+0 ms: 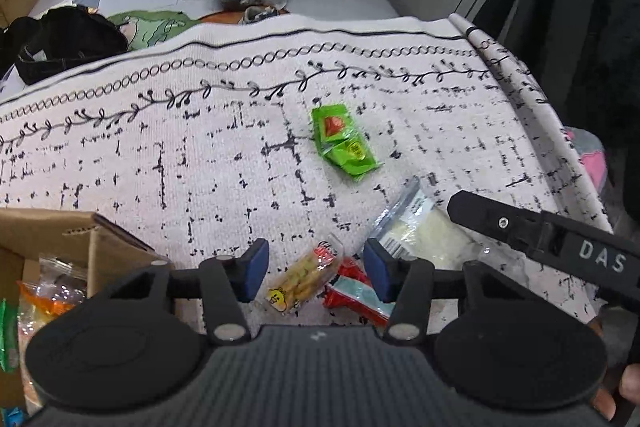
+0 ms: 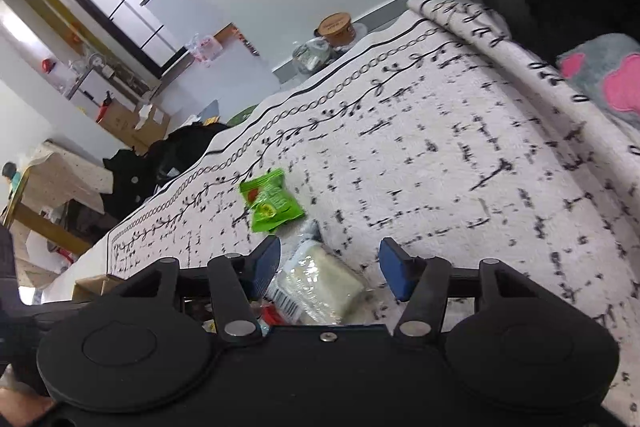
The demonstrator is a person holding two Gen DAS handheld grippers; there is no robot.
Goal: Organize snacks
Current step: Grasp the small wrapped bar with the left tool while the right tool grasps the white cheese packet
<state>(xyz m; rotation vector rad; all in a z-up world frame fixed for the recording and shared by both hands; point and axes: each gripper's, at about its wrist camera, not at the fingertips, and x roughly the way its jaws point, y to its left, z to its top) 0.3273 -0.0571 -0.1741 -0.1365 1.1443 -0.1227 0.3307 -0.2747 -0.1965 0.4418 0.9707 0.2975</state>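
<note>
Between the left gripper's (image 1: 316, 267) spread blue pads lies a clear biscuit packet (image 1: 301, 277), untouched; a red packet (image 1: 352, 293) beside its right pad; right gripper (image 2: 328, 265) likewise apart over a white packet (image 2: 320, 283); green packet (image 2: 272, 201) ahead; cardboard box (image 1: 60, 247) left.

We hold our left gripper (image 1: 316, 269) low and level, its blue-padded fingers (image 1: 256, 267) spread wide apart with nothing clamped between them. Our right gripper (image 2: 328, 267) is tilted, jaws likewise wide and gripping nothing. In the left wrist view its black body (image 1: 560, 243) reaches in from the right, with our hand (image 1: 628, 383) partly showing below
</note>
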